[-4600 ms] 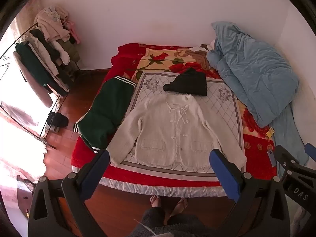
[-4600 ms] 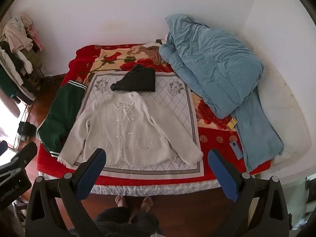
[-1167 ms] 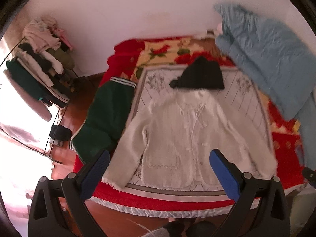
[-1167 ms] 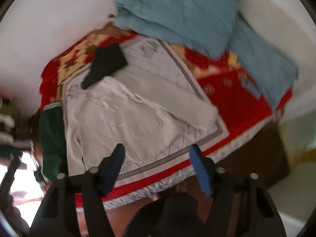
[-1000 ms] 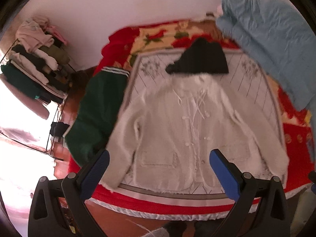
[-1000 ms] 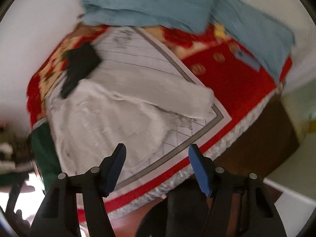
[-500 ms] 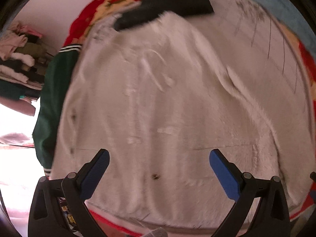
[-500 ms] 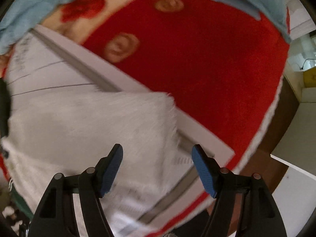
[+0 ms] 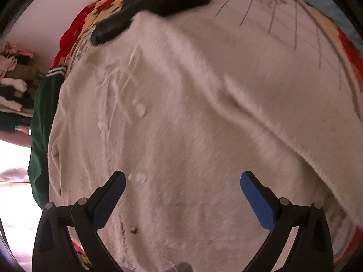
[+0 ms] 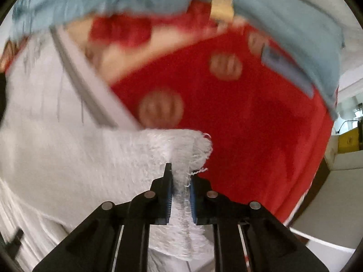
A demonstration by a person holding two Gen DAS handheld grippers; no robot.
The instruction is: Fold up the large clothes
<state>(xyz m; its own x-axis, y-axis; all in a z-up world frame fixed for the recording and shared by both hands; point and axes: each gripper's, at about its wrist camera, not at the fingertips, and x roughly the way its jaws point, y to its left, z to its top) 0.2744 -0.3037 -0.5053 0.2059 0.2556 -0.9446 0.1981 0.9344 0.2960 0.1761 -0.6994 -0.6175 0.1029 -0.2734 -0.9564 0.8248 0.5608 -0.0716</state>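
Note:
A cream fuzzy cardigan [image 9: 172,122] lies flat, front up, on the bed and fills the left wrist view. My left gripper [image 9: 181,181] is open and hovers close over the cardigan's lower front, holding nothing. In the right wrist view my right gripper [image 10: 180,181] is shut on the fringed cuff [image 10: 181,149] of the cardigan's sleeve [image 10: 90,163], which runs off to the left over the red blanket [image 10: 249,124].
A folded black garment [image 9: 154,2] lies above the cardigan's collar. A green jacket [image 9: 40,122] lies at the bed's left edge, with a clothes rack [image 9: 13,83] beyond it. A blue duvet [image 10: 283,20] lies at the bed's right. The bed edge [image 10: 301,199] and a white box [image 10: 344,158] are at lower right.
Both grippers dropped from high over the bed down to the cardigan. The right gripper, open half a second ago, has closed on the sleeve cuff. The left stays open.

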